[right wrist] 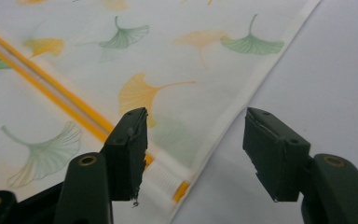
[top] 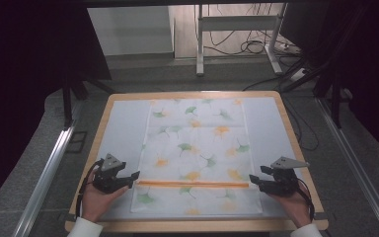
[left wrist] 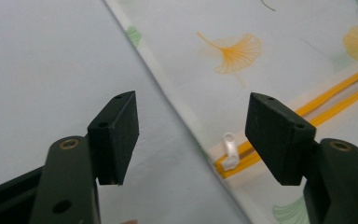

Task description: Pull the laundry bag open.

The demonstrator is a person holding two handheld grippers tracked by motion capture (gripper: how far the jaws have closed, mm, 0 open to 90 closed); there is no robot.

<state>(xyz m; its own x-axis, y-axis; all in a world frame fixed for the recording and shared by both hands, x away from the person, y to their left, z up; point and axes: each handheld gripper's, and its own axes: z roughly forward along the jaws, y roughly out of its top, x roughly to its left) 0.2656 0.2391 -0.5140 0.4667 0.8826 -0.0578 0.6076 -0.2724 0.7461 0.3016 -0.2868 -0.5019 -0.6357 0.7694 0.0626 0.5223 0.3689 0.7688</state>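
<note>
A white cloth cover [top: 197, 148] printed with green and orange ginkgo leaves lies flat on the table. An orange zipper [top: 192, 183] runs across it near the front. My left gripper [top: 135, 178] stands open at the zipper's left end, with nothing between its pads. In the left gripper view the open left gripper [left wrist: 193, 135] frames the cover's edge and the white zipper pull [left wrist: 230, 151]. My right gripper [top: 256, 175] stands open at the zipper's right end. In the right gripper view the right gripper [right wrist: 196, 144] hovers over the cover's corner and the white zipper end [right wrist: 163, 176].
The cover rests on a pale mat [top: 123, 128] on a wood-rimmed table [top: 197, 226]. Bare mat lies to the left and right of the cover. Metal rails [top: 49, 168] flank the table. A desk frame [top: 237, 29] and cables stand on the floor behind.
</note>
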